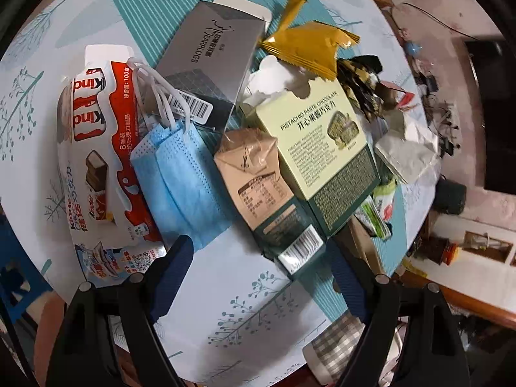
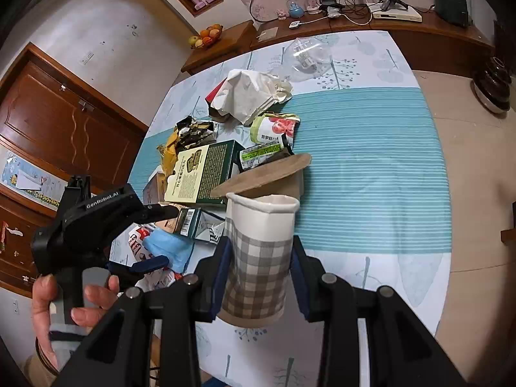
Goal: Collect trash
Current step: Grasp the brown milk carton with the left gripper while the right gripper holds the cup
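Right gripper point(image 2: 260, 267): my jaws clamped on the checked cup point(image 2: 258, 258), upright, above the table point(image 2: 371, 161).
Left gripper point(image 1: 261, 264): my jaws apart, nothing gripped, over the trash pile: blue mask point(image 1: 183, 177), tan carton point(image 1: 254, 180), pistachio box point(image 1: 325, 148), Kinder wrapper point(image 1: 100, 161), earplugs box point(image 1: 209, 64).

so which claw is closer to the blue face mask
Left. The left claw hangs open just above the blue face mask, one finger at its edge. The right claw sits further back, shut on the checked paper cup.
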Available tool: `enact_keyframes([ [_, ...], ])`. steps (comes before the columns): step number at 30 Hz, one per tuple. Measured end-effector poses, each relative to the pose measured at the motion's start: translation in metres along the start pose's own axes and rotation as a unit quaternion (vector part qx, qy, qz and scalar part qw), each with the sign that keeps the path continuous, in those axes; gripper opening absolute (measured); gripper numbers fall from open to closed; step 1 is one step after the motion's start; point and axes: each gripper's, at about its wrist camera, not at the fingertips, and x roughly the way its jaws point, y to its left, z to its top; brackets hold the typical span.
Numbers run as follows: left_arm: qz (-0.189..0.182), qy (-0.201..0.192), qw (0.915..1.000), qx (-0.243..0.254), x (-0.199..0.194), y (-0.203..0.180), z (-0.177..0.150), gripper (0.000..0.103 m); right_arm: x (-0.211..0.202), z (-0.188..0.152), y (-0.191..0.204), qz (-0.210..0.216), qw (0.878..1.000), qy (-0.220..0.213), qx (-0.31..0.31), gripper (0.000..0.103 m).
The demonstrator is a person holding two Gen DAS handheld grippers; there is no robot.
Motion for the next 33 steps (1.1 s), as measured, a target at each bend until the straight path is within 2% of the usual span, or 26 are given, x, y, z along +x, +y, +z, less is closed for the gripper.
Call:
enact_keyframes([
  [2, 0.033, 0.001, 0.9994, -0.008, 0.006, -0.006, 0.005, 0.083, 0.0, 0.001, 0.0, -0.001, 1.0, 0.0, -0.001, 0.036],
  [5, 0.058, 0.0, 0.9983, -0.01, 0.018, -0.016, 0.008, 0.083, 0.001, 0.003, -0.001, -0.001, 1.0, 0.001, -0.003, 0.036],
  [9, 0.065, -0.015, 0.9976, -0.015, 0.026, -0.026, 0.014, 0.087, 0.004, 0.006, -0.001, -0.001, 1.0, -0.002, -0.008, 0.036],
  [13, 0.097, 0.009, 0.9952, -0.008, 0.044, -0.034, 0.019, 0.086, 0.007, 0.006, 0.003, -0.004, 1.0, -0.004, -0.019, 0.036],
  [16, 0.103, 0.009, 0.9946, 0.012, 0.047, -0.037, 0.015, 0.083, 0.007, 0.004, 0.003, -0.003, 1.0, -0.004, -0.018, 0.036],
  [17, 0.105, 0.007, 0.9942, 0.023, 0.046, -0.039, 0.013, 0.077, 0.007, 0.004, 0.003, -0.002, 1.0, -0.004, -0.017, 0.036],
  [18, 0.109, 0.006, 0.9934, 0.034, 0.045, -0.041, 0.011, 0.067, 0.007, 0.003, 0.002, -0.001, 1.0, -0.004, -0.016, 0.036],
  [19, 0.106, 0.006, 0.9934, 0.043, 0.043, -0.043, 0.007, 0.064, 0.008, 0.002, 0.001, -0.002, 1.0, -0.001, -0.015, 0.036],
  [21, 0.092, 0.007, 0.9937, 0.064, 0.039, -0.046, 0.004, 0.045, 0.01, 0.0, -0.001, -0.002, 1.0, 0.005, -0.012, 0.036],
  [23, 0.105, 0.012, 0.9911, 0.081, 0.039, -0.05, 0.0, 0.04, 0.012, -0.003, -0.003, -0.001, 1.0, 0.011, -0.008, 0.036],
  [26, 0.103, 0.015, 0.9892, 0.103, 0.036, -0.045, -0.009, 0.037, 0.013, -0.009, -0.003, 0.001, 1.0, 0.017, -0.004, 0.036],
  [33, 0.109, 0.022, 0.9769, 0.183, 0.007, -0.032, -0.047, 0.035, 0.01, -0.026, 0.005, 0.011, 1.0, 0.021, -0.002, 0.036],
])
